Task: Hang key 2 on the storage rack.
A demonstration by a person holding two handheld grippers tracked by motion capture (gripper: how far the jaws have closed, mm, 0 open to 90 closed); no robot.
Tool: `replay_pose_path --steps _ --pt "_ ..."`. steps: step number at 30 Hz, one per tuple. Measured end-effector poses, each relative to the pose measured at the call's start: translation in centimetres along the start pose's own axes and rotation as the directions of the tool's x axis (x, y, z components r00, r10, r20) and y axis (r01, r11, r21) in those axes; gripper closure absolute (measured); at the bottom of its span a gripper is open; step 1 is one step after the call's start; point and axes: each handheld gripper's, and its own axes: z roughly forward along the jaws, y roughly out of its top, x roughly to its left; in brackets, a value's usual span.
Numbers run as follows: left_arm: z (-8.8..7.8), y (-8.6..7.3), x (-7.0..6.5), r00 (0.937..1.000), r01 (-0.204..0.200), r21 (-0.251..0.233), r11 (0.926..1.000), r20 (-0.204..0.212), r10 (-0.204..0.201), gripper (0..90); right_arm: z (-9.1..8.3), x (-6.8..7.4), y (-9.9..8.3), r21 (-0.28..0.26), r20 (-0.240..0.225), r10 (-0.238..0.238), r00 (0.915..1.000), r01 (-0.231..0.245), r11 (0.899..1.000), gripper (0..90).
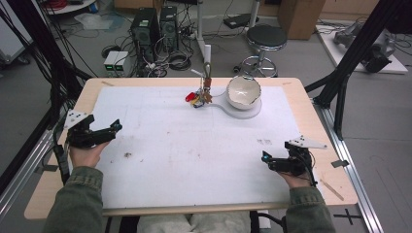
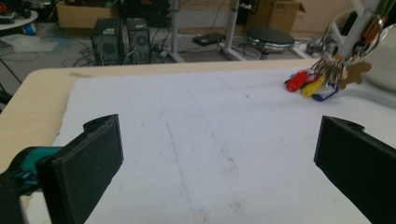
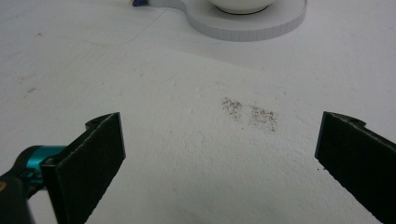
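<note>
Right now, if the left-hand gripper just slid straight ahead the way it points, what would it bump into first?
Probably nothing soon: the left gripper, jaws open, faces bare white mat. The bunch of keys sits off to its right; depth is hard to judge.

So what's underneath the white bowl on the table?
The bowl sits on a flat white stand, beside a bunch of keys. The part of the stand directly beneath the bowl is covered.

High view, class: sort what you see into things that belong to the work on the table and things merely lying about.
Belongs to the work:
bunch of keys with coloured tags
white bowl
white stand under the bowl
left gripper, jaws apart
right gripper, jaws apart

Just lying about:
stool
computer towers
cables on the floor
</note>
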Motion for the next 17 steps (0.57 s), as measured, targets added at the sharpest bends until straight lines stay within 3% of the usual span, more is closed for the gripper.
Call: replay_pose_path --steps 6,11,17 --pt "-1.0 -1.4 0.0 0.9997 0.023 0.034 0.9992 -0.014 -0.022 1.7 -0.1 0.0 0.1 -0.016 0.013 0.001 0.9999 -0.001 1.000 0.8" --pt "-1.8 -2.2 0.5 0.9984 0.037 0.091 0.9952 0.038 -0.041 1.7 -0.1 -0.1 0.1 -0.018 0.021 0.003 0.9998 -0.003 1.000 0.8" --pt "-2.0 -2.3 1.1 0.9976 0.064 0.080 0.9948 0.021 -0.066 1.7 -0.1 -0.1 0.1 -0.020 0.030 -0.001 0.9996 0.001 1.000 0.8"
